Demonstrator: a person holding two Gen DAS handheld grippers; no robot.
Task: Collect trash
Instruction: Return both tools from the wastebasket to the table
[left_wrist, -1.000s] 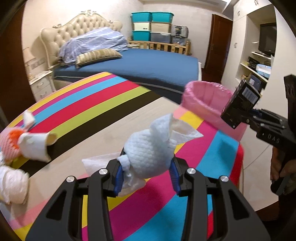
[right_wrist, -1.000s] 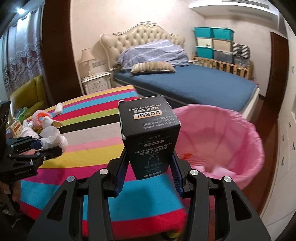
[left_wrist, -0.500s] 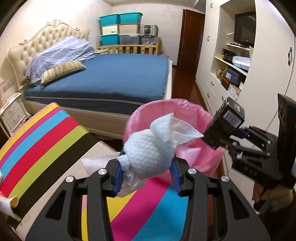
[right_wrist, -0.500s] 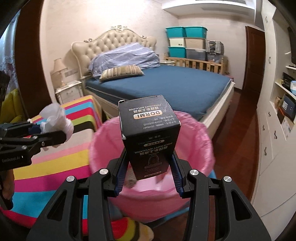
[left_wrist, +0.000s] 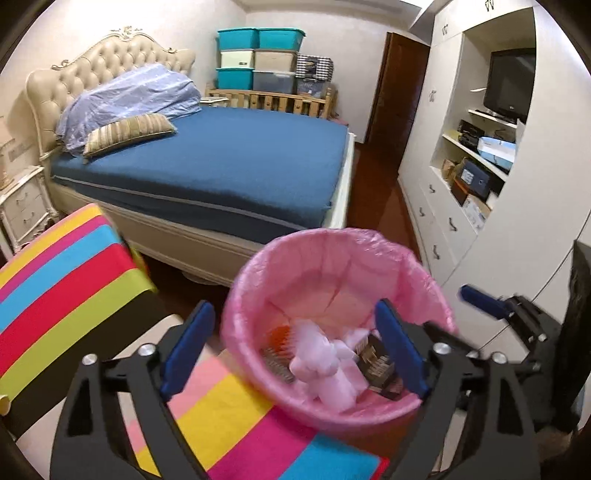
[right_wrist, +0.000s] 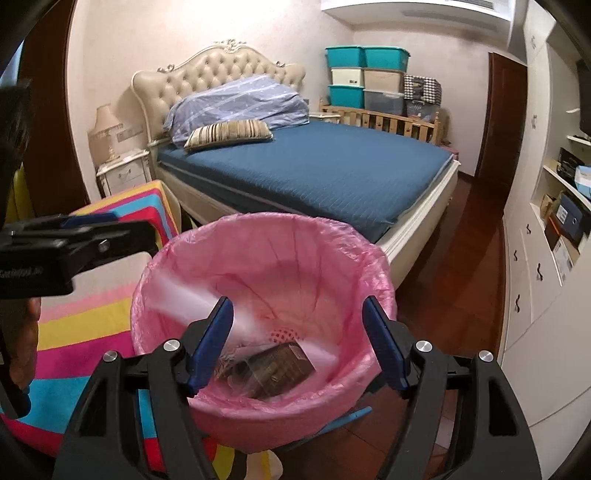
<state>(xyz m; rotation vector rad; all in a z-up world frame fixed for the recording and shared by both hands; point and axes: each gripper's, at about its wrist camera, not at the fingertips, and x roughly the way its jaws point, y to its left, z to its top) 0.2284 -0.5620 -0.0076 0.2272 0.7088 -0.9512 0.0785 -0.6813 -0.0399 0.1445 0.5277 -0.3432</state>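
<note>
Left tool (left_wrist: 293, 345): jaws spread wide, having just been opening, with nothing between the blue pads (left_wrist: 188, 347). It hangs over the near rim of the bin (left_wrist: 424, 273), pointing down into it. No contact with the bin or its contents is visible.

Right tool (right_wrist: 297, 341): jaws apart, also having just been opening, nothing gripped. It too hangs over the bin's near rim, tilted down toward the inside. In the left wrist view it shows at the bin's right side (left_wrist: 480, 299).

Bin: round, lined with a pink plastic bag whose edge is folded over the rim. It stands beside the corner of the striped tabletop (left_wrist: 66, 280), with the blue bed (left_wrist: 229, 158) behind it.

Trash, all inside the bin:
- Tissue wad (left_wrist: 321, 363): white, crumpled, lying near the bottom centre. In the right wrist view a pale streak crosses the bin's left inner wall (right_wrist: 192, 295); too blurred to identify.
- Box (right_wrist: 280, 365): dark, with printed faces, lying tilted on the bottom to the right of the wad, seen through pale blur.
- An orange scrap (left_wrist: 280, 336) lies left of the wad, against the liner; what it is cannot be told.

A hand (right_wrist: 22, 347) grips the left tool's handle, left of the bin.
</note>
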